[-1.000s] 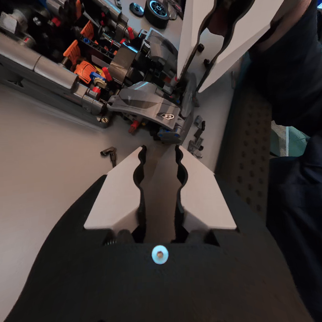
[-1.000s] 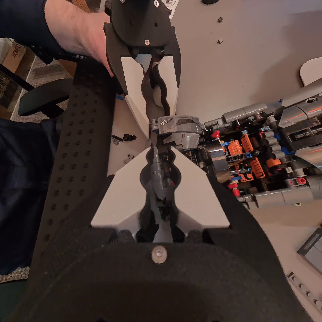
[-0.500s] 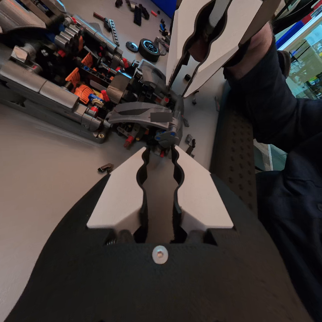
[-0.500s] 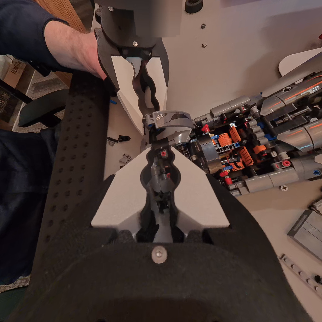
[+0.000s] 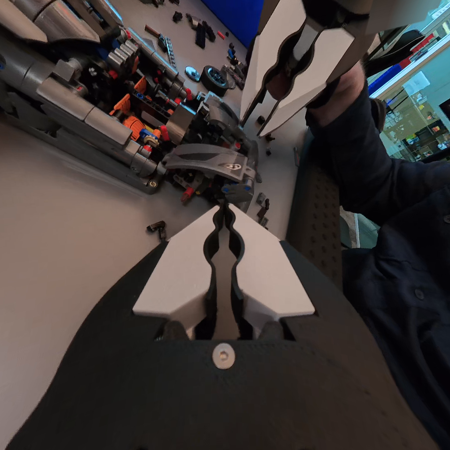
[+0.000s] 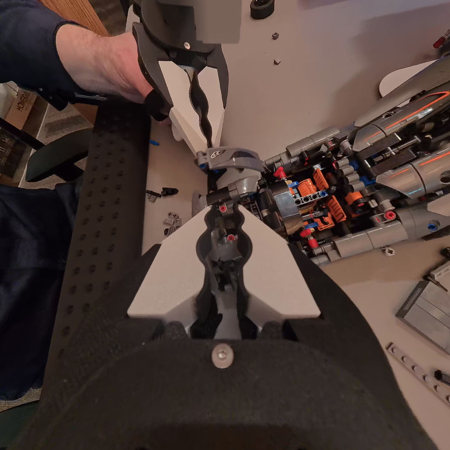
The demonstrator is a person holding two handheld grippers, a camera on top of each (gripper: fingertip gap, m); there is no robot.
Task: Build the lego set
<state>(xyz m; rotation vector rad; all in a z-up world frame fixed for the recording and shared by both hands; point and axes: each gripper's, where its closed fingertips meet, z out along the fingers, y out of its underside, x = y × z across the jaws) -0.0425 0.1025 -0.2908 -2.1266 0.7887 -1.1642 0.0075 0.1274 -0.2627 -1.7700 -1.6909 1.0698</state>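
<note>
Across the pale desk [image 5: 60,243] the lego set [image 6: 341,199] lay half-built. Half a second earlier my left gripper [image 5: 224,209] stood wide; it had now pinched nearly closed at the grey wheel-arch panel [image 5: 209,158], while my right gripper [image 6: 224,211] clamped the model's end, steadying it.

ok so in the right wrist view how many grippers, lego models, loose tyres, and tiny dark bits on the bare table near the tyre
grippers: 2, right gripper and left gripper
lego model: 1
loose tyre: 1
tiny dark pieces: 2
total: 6
</note>
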